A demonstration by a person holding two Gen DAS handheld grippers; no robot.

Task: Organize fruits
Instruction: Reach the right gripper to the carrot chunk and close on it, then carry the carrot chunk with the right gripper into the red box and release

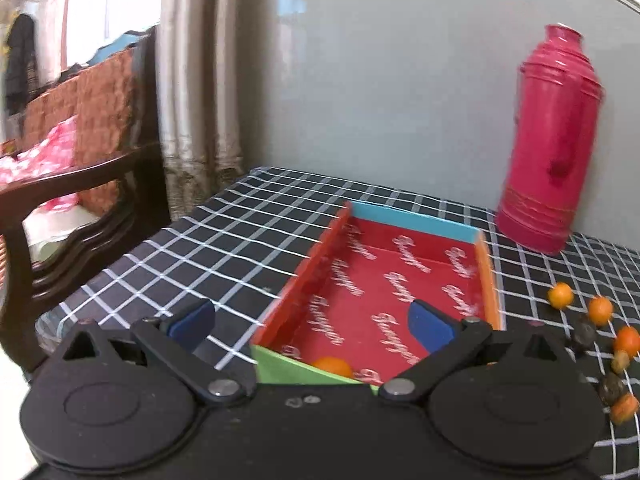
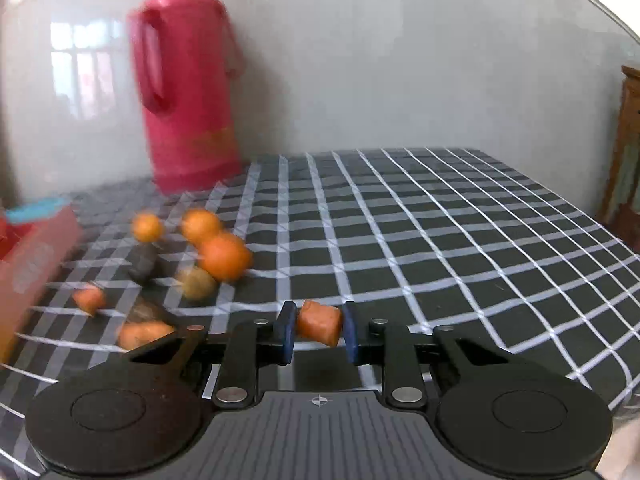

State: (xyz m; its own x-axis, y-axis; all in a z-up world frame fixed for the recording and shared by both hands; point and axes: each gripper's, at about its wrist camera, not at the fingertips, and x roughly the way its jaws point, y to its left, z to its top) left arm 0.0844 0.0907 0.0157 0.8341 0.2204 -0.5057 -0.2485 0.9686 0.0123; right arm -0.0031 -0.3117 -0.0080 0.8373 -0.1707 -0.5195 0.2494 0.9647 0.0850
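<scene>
Right gripper (image 2: 319, 326) clamped on a small orange cylindrical fruit piece (image 2: 320, 322), blue pads pressed against its two ends, lifted clear of the black-and-white checked tablecloth (image 2: 440, 240). Left gripper (image 1: 312, 322) spread wide and empty, hovering over the near end of the shallow red cardboard tray with blue, orange and green edges (image 1: 414, 222). Inside that tray, one round orange fruit (image 1: 334, 366) in the near corner by the green wall. Outside it, to the right, a loose cluster of round orange fruits, dark ones and cut orange chunks (image 2: 192, 256) on the cloth, near the tall pink plastic thermos (image 2: 188, 80) by the wall.

Likely step: carrying the gripped piece across to the tray.

Risks from here:
- Slipping out mid-carry, given a short, probably soft piece held only by its ends.
- Squashing, if squeezed harder.
- Knocking the round fruits and sending them rolling while passing low over the cluster.
- Clipping the light tray's low wall and shoving it.
- Colliding with the left gripper above the tray.
</scene>
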